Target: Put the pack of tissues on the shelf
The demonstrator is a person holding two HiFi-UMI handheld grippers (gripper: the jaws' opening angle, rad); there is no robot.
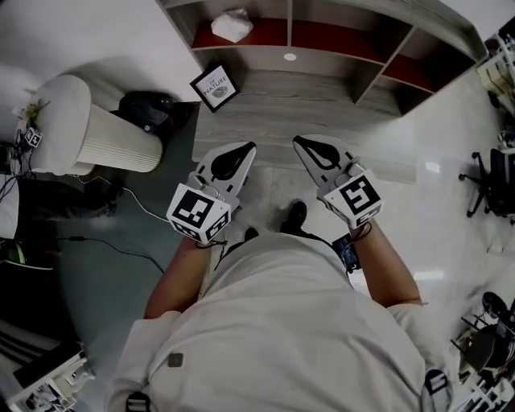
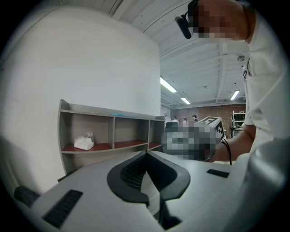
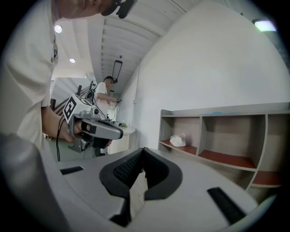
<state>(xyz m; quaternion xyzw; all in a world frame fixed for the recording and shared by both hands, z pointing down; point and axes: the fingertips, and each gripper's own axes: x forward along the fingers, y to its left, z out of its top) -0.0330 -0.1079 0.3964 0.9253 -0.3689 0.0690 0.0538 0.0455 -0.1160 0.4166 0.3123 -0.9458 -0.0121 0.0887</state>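
On the grey wooden shelf [image 1: 338, 36], left compartment, the white pack of tissues [image 1: 232, 25] lies placed; your left claw [image 2: 146, 156] and right claw [image 3: 144, 152] are clenched, empty.

I see the shelf [image 1: 338, 40] across the top of the frame, its compartments floored with red-brown boards. The pack of tissues [image 1: 232, 26] lies on the board of the left compartment. On the floor [image 1: 273, 113] just below the shelf rests a small framed picture [image 1: 214, 86], and a thin cable [image 1: 149, 213] trails at mid-left.
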